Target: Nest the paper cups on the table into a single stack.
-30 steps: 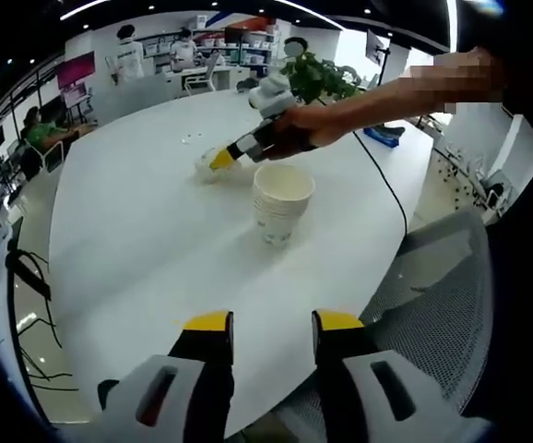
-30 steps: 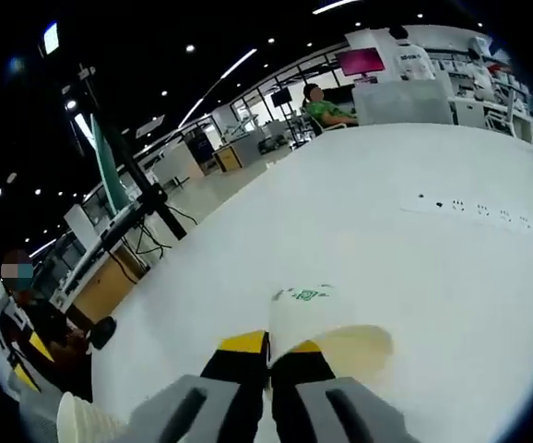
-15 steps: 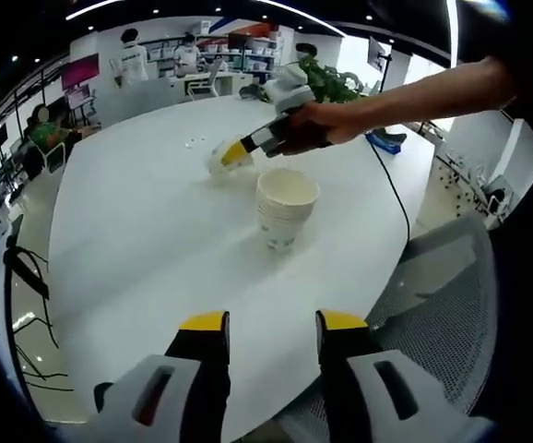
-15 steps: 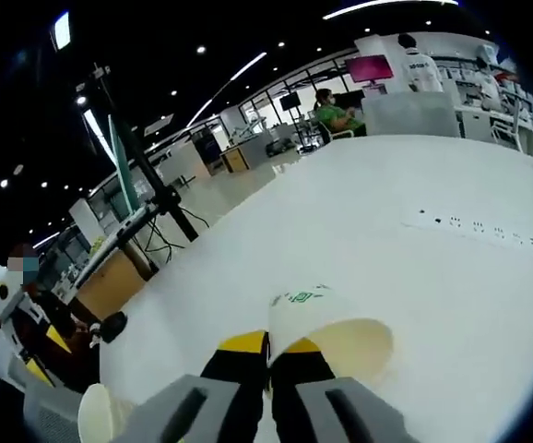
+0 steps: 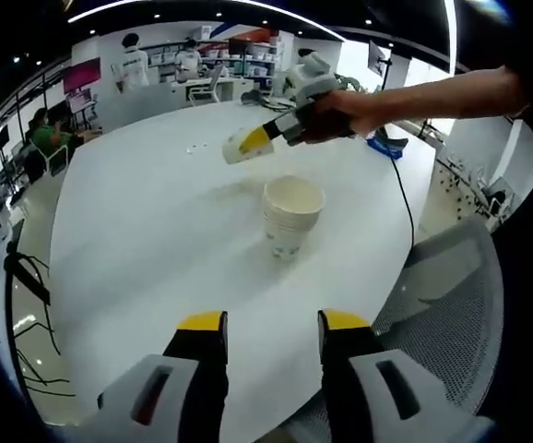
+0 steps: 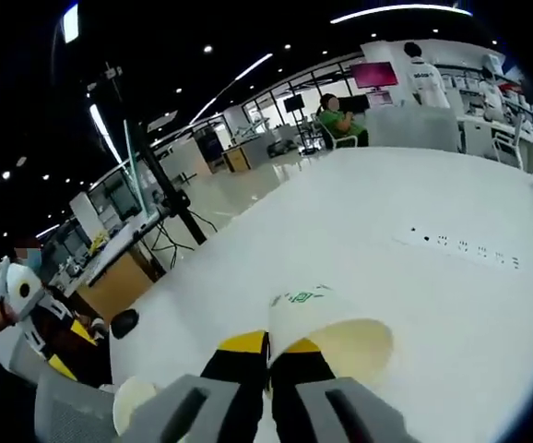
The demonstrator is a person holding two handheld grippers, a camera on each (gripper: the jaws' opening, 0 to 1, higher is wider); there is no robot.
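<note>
A stack of white paper cups (image 5: 292,214) stands upright on the white table (image 5: 147,231), mouth up. Beyond it and higher, my right gripper (image 5: 268,138) holds a single paper cup (image 5: 239,146) on its side in the air, to the stack's far left. In the right gripper view its jaws (image 6: 268,347) are shut on that cup's wall (image 6: 331,337), the mouth opening to the right; the stack's rim (image 6: 136,395) shows low at the left. My left gripper (image 5: 273,323) hangs open over the table's near edge, nothing between its fingers.
A person's arm (image 5: 442,90) reaches in from the right behind the right gripper. A grey mesh chair (image 5: 442,305) stands at the table's near right. A cable (image 5: 397,189) runs across the table's right side. A socket strip (image 6: 465,249) lies flat farther along the table.
My right gripper has lifted its cup off the table and carried it up and to the right, nearer the stack. The left gripper has stayed open and almost still.
</note>
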